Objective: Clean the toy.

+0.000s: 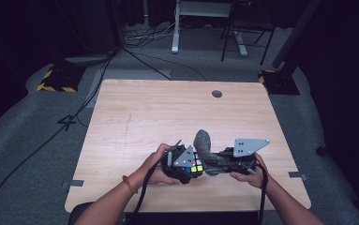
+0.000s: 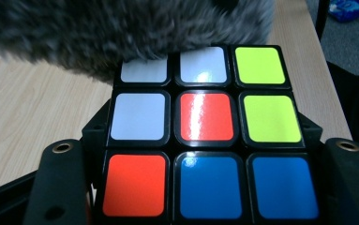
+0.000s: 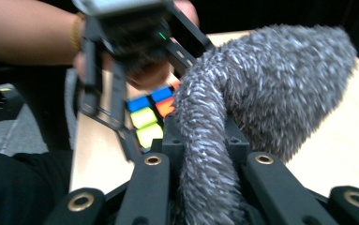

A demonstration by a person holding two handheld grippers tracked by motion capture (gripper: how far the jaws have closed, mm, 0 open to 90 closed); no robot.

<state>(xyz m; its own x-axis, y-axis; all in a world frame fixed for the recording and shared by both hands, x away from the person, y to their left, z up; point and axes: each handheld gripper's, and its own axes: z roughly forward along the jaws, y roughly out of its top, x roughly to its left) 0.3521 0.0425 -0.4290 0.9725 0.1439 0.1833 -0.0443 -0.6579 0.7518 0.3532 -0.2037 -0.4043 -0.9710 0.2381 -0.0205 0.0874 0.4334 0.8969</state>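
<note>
A pale rectangular wooden surface (image 1: 168, 112) stands on a grey carpeted floor (image 1: 27, 140), with a small dark round grommet (image 1: 217, 93) set near its far edge. Black cables (image 1: 121, 61) trail across the floor beyond it, past a white desk leg (image 1: 175, 28).

Near the front edge of the surface, a person's two forearms enter from below. The left hand (image 1: 156, 166) holds the left tool (image 1: 189, 168); the right hand (image 1: 252, 177) holds the right tool (image 1: 214, 165). Each carries a grey three-cornered plate on top.

A fuzzy dark grey sock (image 1: 204, 147) rises between the two tools in the high view, its rounded end pointing up and away from the person. In the right gripper view the sock (image 3: 261, 93) bends over, and its narrow lower part runs down between the two black jaws, which are closed against it from both sides.

A multicoloured puzzle cube with a black frame (image 1: 196, 166) sits in the left tool, just beside the sock. In the left gripper view the cube (image 2: 207, 136) lies between the two black jaws, which press on its left and right sides; the visible face shows white, yellow-green, red, orange and blue squares. The sock (image 2: 121, 33) overlaps the top edge of that face.
</note>
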